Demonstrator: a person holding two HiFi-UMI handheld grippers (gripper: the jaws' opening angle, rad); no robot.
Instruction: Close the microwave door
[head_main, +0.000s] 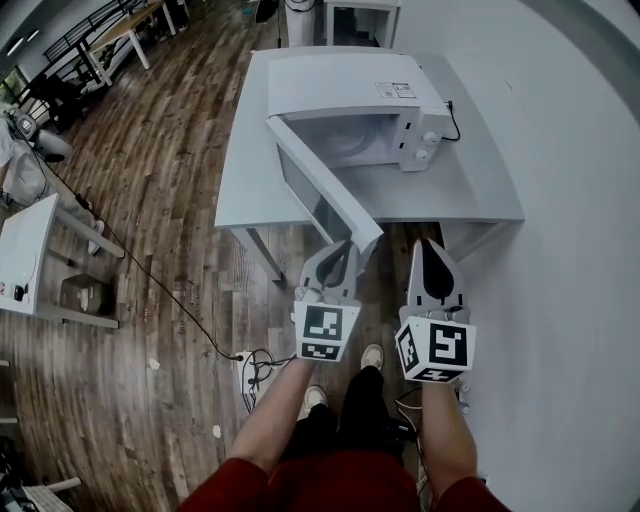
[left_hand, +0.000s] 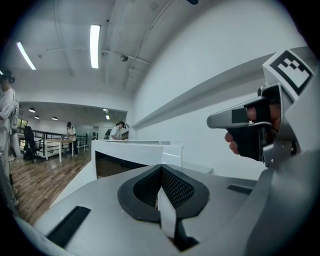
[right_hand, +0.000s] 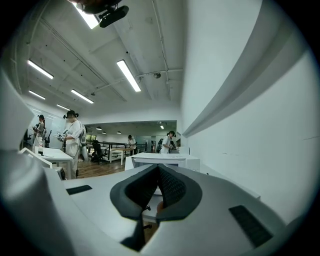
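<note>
A white microwave stands on a grey table. Its door is swung wide open towards me, its free end reaching past the table's front edge. My left gripper is shut and empty, its tip just in front of the door's free end; whether they touch I cannot tell. To its right my right gripper is likewise shut and empty, clear of the door. The left gripper view shows the microwave ahead, beyond the closed fingertips, and the right gripper held in a hand. The right gripper view shows the microwave straight ahead.
A white wall runs along the right of the table. A power strip with cables lies on the wooden floor to my left. A small white table stands at far left. A person and others stand far off in the room.
</note>
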